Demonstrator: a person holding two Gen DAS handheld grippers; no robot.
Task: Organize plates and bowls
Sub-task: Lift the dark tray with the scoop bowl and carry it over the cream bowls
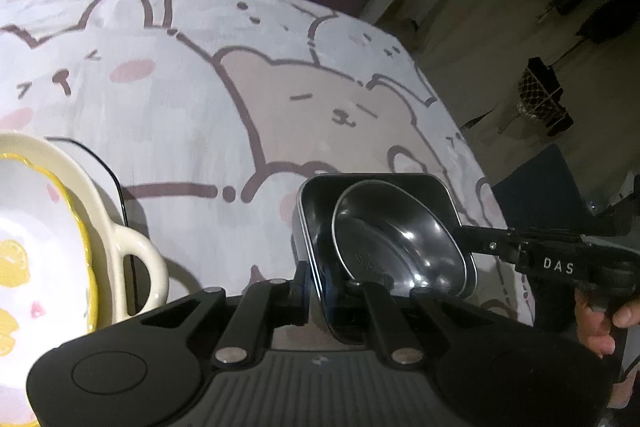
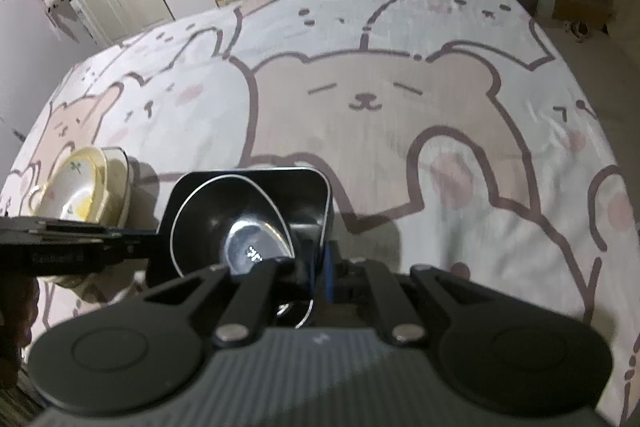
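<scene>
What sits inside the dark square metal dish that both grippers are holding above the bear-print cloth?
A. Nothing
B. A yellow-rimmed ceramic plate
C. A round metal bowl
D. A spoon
C: a round metal bowl lies tilted inside the square metal dish, while the left gripper and the right gripper are each shut on one side of the dish's rim.

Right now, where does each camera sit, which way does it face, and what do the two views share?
Left wrist: on the left gripper, looking down across the bear-print tablecloth; its fingers clamp the black square tray's rim; a hand shows at right.
Right wrist: on the right gripper, facing the same cloth; its fingers clamp the tray's opposite rim.
Shared: tray, round metal bowl inside it, stacked ceramic dishes.
</scene>
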